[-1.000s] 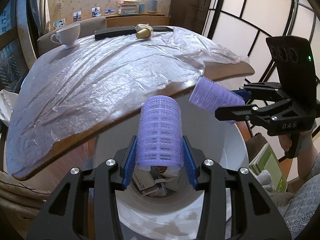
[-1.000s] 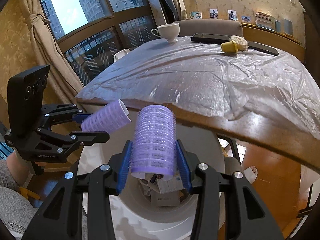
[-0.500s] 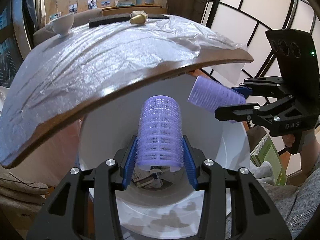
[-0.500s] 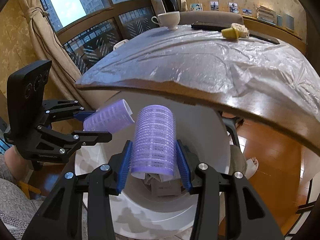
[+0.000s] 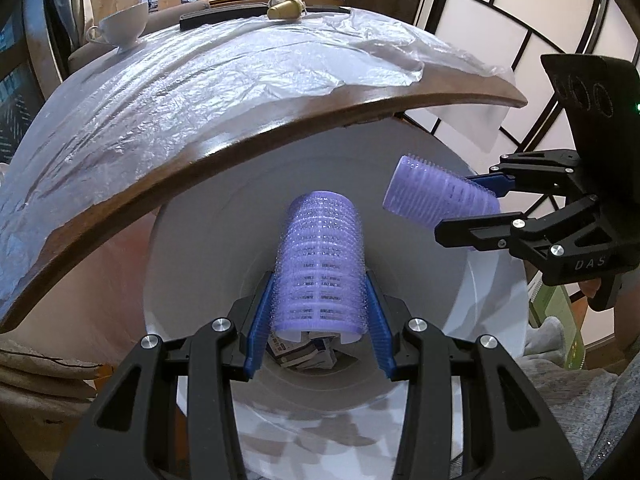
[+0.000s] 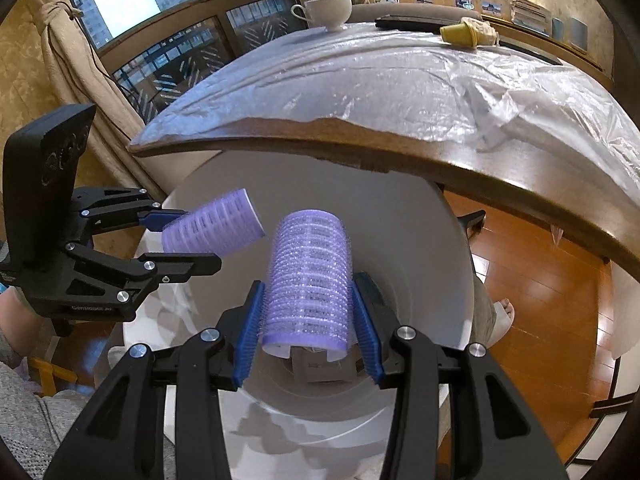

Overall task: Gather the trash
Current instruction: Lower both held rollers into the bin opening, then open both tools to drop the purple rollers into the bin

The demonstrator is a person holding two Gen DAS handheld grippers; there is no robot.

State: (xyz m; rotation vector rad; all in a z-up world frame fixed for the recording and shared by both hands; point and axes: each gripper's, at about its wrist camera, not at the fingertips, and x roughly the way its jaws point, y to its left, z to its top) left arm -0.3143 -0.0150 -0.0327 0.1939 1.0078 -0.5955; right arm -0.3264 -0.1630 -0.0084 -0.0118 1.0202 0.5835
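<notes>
From the left wrist, the left tongs (image 5: 320, 300) pinch a purple hair roller (image 5: 320, 264) between their blue pads, its long axis running away toward 12 o'clock, directly above the mouth of a white bin (image 5: 192, 280) that fills the lower half of the view; paper scraps (image 5: 304, 354) lie at its bottom. At 3 o'clock the right tongs (image 5: 472, 212) pinch a second purple roller (image 5: 436, 196), which juts toward 9 o'clock over the same rim. The plastic-covered surface (image 5: 180, 92) arches overhead from 9 to 2 o'clock, bearing a white cup (image 5: 122, 26) and a yellow crumpled item (image 5: 286, 7) at its far edge. From the right wrist, the right tongs (image 6: 308, 312) grip their roller (image 6: 310, 276) over the bin (image 6: 420, 240), and the left tongs (image 6: 188, 236) show at 9 o'clock with the other roller (image 6: 214, 226) poking inward. Both rollers hang poised for disposal, so the step in hand looks like the drop. The next move calls for spreading each pair of tongs so the rollers fall clear of the rim; their bristles may cling to the pads, so a wide release seems wise.
</notes>
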